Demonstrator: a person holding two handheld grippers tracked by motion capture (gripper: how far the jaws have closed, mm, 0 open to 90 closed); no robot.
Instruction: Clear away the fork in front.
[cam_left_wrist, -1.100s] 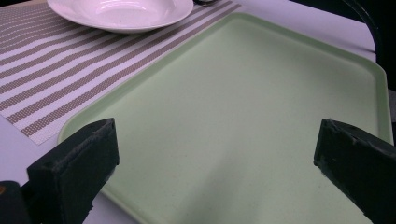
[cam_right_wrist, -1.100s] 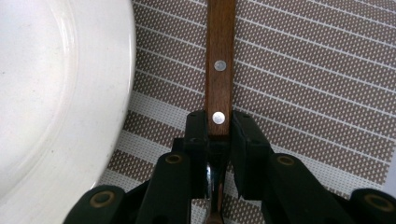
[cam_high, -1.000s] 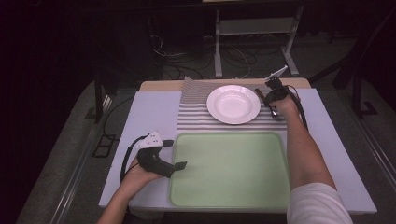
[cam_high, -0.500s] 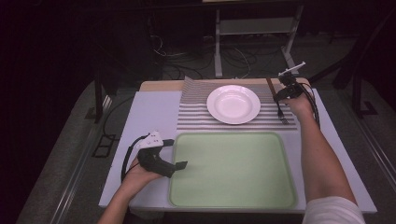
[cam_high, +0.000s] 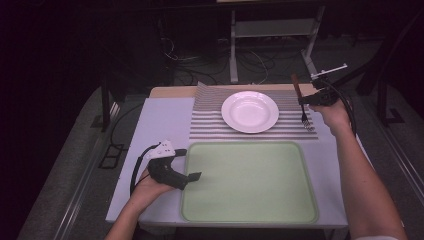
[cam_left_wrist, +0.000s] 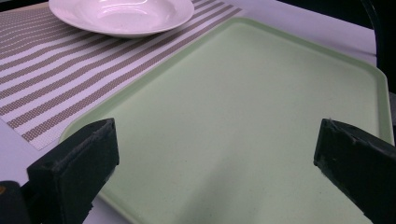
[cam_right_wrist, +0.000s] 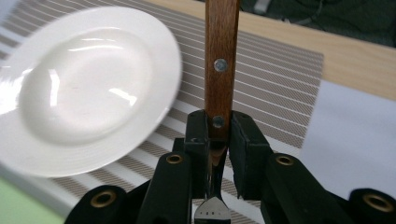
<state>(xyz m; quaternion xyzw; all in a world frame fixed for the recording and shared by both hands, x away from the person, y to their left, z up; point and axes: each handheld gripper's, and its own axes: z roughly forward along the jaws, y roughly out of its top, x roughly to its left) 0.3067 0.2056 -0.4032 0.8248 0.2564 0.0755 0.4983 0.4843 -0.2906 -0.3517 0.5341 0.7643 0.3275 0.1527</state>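
1 fork (cam_high: 301, 102) is hanging in the right gripper (cam_high: 306, 99), lifted clear of the striped placemat (cam_high: 210, 125) just right of the white plate (cam_high: 250, 111), tines pointing down and wooden handle pointing up. In the right gripper view the 2 black jaws are pinching the handle at its lower rivet, right where wood is meeting metal. That looks like a sound place to hold: the fork is likely light and stiff, so it is probably not going to bend or sag, and the wood is likely giving the pads more bite than the smooth steel neck would. The risk is pivoting, since a narrow handle gripped at 1 spot may be free to swing if tipped quickly. The left gripper (cam_high: 186, 176) is resting at the near left edge of the green tray (cam_high: 250, 215), its jaws spread wide with nothing between them.
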